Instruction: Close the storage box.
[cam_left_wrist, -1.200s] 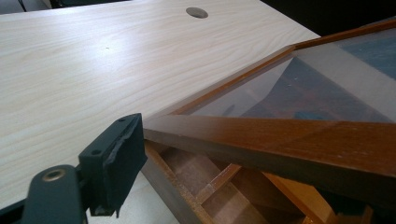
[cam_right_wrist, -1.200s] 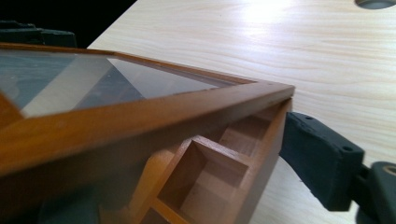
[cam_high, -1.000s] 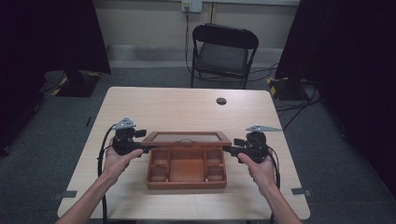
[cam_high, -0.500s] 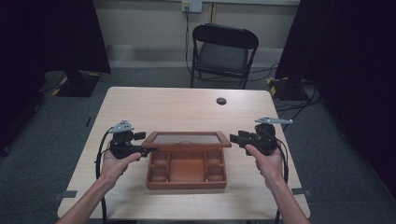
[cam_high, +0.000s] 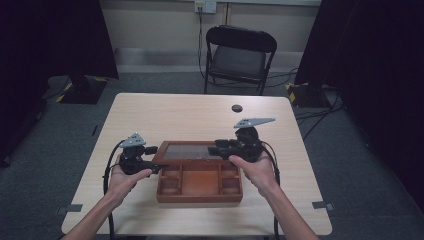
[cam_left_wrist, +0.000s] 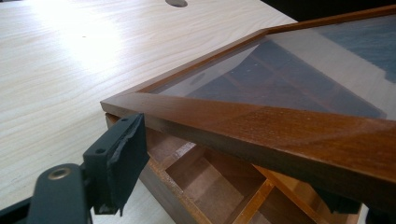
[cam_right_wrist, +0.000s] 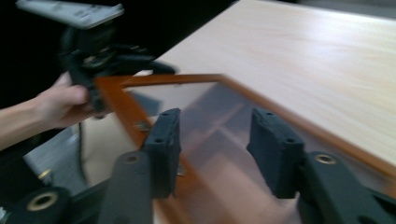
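at the box's raised lid (cam_high: 187, 151), left tool (cam_high: 156, 160) clamps its corner.

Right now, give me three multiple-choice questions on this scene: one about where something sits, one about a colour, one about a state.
1. Where is the small dark disc?
A. Inside the wooden box
B. On the table, beyond the box
C. On the glass lid

2. What colour is the wooden box?
A. White
B. Blue
C. Reddish brown

3. How does the glass lid stand?
A. Raised off the box
B. Flat shut
C. Lying apart on the table

Answers: 1 B, the disc lies on bare tabletop near the far edge. 2 C, the frame and compartments are reddish-brown wood. 3 A, the left gripper view shows open compartments under the lifted frame.
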